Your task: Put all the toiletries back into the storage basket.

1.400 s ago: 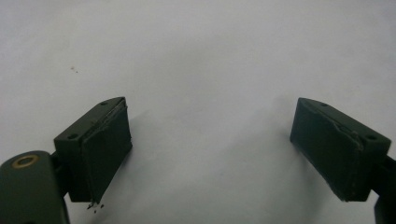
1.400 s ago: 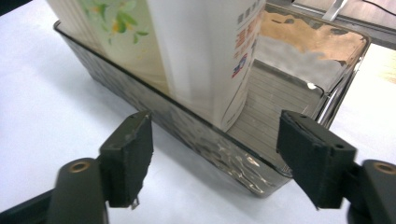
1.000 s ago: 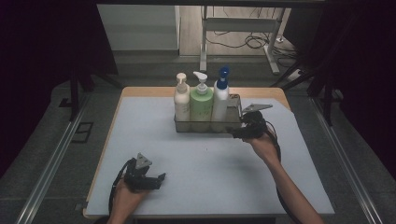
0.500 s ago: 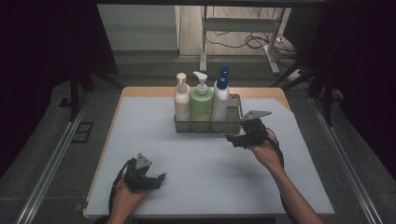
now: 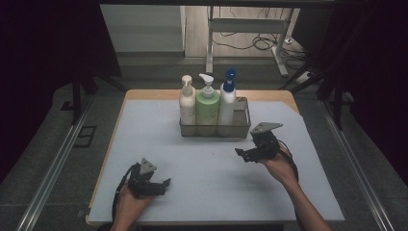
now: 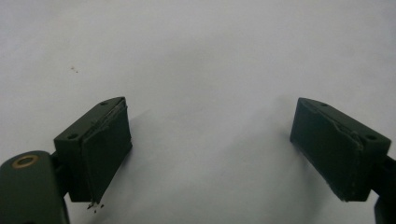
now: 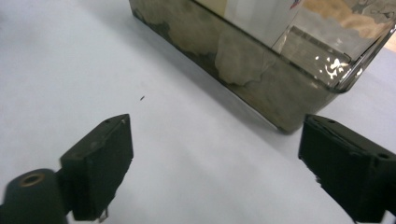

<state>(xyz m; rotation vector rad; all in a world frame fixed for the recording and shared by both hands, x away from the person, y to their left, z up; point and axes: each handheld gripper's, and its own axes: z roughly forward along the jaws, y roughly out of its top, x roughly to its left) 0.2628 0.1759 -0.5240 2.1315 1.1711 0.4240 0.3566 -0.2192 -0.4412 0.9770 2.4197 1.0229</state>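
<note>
A shallow rectangular wire-mesh metal basket (image 5: pixel 240 126) is seen toward the far side of a table covered by a pale blue-grey sheet (image 5: pixel 202 183). Three pump bottles are stood upright in a row inside the basket: a cream plastic bottle (image 5: pixel 186 102) at its left end, a light green plastic bottle (image 5: pixel 208 107) in the middle, and a white plastic bottle with a blue pump (image 5: pixel 227 101) to the right of that. The basket's right end is left unfilled.

The right gripper (image 5: pixel 243 155) is held just off the basket's near right corner, its jaws wide with nothing between them; they have just been opening. The left gripper (image 5: pixel 163 185) is rested well apart from the basket, near the table's front edge, jaws also wide and empty.

The basket is judged stiff and fairly heavy with its bottles; its thin rim or end wall looks the surest hold. The bottles look smooth, likely slippery and top-heavy. No label text can be read.
</note>
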